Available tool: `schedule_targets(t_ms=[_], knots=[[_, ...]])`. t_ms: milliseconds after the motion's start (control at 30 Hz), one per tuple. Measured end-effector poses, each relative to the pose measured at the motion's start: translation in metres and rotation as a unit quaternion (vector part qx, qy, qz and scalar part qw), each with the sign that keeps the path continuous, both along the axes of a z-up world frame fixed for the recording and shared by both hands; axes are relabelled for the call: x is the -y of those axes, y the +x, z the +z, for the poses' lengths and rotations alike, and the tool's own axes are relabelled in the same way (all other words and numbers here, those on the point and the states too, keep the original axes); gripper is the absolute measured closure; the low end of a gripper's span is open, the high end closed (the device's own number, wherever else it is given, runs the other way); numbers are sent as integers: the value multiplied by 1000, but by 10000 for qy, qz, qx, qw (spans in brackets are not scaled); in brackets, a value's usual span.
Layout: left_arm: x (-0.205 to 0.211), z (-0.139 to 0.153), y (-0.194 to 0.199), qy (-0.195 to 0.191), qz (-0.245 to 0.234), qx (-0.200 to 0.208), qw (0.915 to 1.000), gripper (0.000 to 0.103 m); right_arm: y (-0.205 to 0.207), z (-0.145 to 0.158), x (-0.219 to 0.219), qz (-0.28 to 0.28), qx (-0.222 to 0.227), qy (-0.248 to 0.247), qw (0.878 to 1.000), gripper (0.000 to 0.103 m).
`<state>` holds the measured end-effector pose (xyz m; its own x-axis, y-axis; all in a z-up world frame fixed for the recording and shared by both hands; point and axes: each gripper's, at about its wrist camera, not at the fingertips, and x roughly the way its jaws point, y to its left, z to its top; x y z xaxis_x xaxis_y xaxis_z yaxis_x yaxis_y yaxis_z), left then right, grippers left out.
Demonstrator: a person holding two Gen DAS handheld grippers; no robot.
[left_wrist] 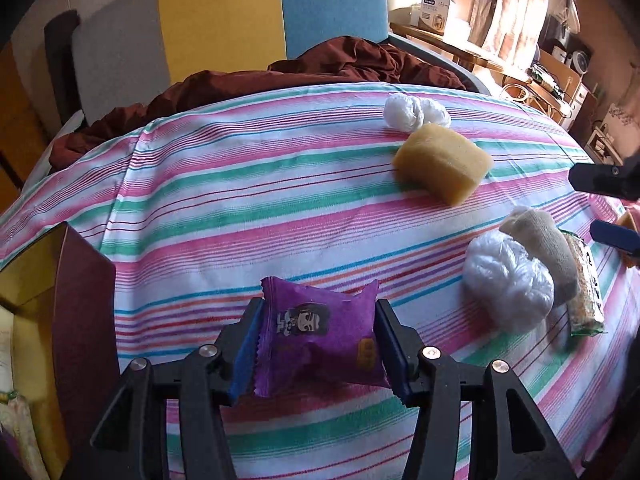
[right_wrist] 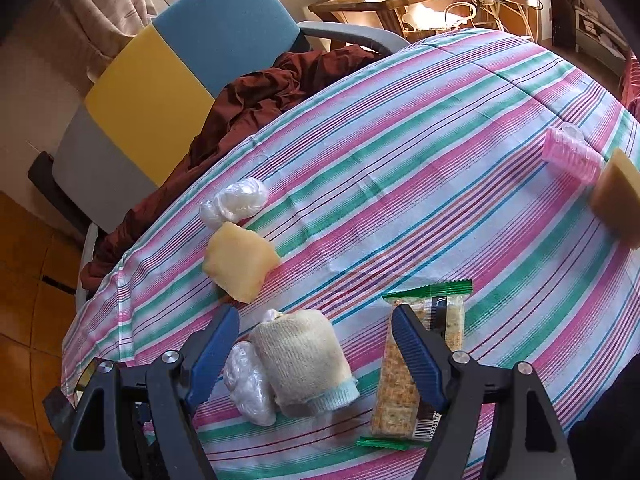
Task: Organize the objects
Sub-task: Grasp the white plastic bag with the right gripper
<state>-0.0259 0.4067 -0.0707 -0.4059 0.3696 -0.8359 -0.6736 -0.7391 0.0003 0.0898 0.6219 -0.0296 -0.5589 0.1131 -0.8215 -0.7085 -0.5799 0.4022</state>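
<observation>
My left gripper (left_wrist: 318, 340) is shut on a purple snack packet (left_wrist: 316, 336) and holds it above the striped tablecloth (left_wrist: 240, 200). My right gripper (right_wrist: 314, 344) is open above a rolled beige sock (right_wrist: 300, 360). A crumpled clear plastic bag (right_wrist: 248, 384) lies to the left of the sock and a cracker packet (right_wrist: 416, 364) to its right. The sock (left_wrist: 544, 248), the bag (left_wrist: 508, 284) and the cracker packet (left_wrist: 586, 292) also show in the left wrist view. A yellow sponge (left_wrist: 442, 162) (right_wrist: 238, 260) and a small white plastic wad (left_wrist: 414, 114) (right_wrist: 236, 202) lie farther back.
An open cardboard box (left_wrist: 48, 280) stands at the table's left edge. A pink ribbed roll (right_wrist: 572, 156) and a tan sponge block (right_wrist: 618, 196) lie at the far right. A chair with dark red cloth (left_wrist: 320, 64) stands behind the table.
</observation>
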Motion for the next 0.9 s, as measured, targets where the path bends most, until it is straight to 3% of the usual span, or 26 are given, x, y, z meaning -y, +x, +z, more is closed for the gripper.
schedule_targets(t_ms=[267,533,767,900], knots=[[4,-5,18,82,29,-448,9990,47,-3,-1,1,41,71,24,10000,23],[0,-6,19,48,53,-569,9984,47,-13,-6,6,263,163,-90,9995,23],[0,-7,19,46,47,-598,9982,47,-74,15,3,775,119,395,9961,18],[2,-8,18,81,53,-581,9983,47,-124,11,-10,861,362,556,9941,16]])
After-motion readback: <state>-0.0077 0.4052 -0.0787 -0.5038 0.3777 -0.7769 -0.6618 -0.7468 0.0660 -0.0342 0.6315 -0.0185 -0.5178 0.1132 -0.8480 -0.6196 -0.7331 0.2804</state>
